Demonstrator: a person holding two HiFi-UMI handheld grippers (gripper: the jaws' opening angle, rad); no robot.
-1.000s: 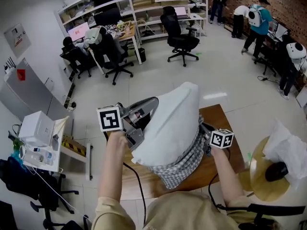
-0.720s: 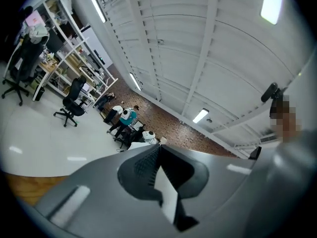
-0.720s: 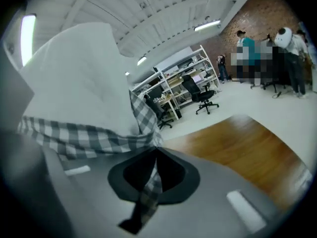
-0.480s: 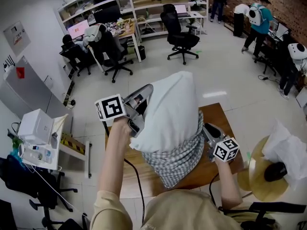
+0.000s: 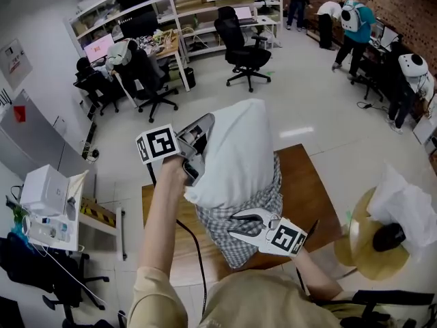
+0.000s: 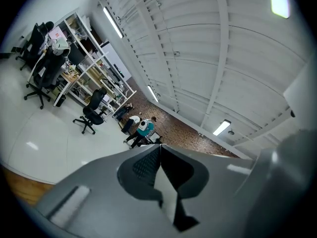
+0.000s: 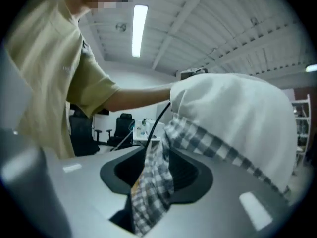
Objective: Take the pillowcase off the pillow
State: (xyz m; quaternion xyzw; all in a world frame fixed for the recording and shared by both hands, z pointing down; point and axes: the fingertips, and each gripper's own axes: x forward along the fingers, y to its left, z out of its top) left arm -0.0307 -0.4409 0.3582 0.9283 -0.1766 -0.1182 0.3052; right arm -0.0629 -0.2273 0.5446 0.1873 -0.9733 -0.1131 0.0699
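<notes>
From the head view we see the white pillow [image 5: 235, 145] held upright above the wooden table [image 5: 311, 193], its lower half still inside the checked pillowcase [image 5: 256, 207]. The left gripper [image 5: 203, 127] bears on the pillow's upper left edge, and the right gripper [image 5: 240, 224] lies across the front of the pillowcase near its lower end. In the left gripper view we find the left gripper [image 6: 159, 150] clenched, its jaws together on a thin pale strip of the pillow's edge. In the right gripper view the right gripper [image 7: 156, 157] has just been opening: its jaws stand apart and a fold of the pillowcase [image 7: 153, 192] hangs loosely between them, with the pillow [image 7: 237, 113] rising just behind.
</notes>
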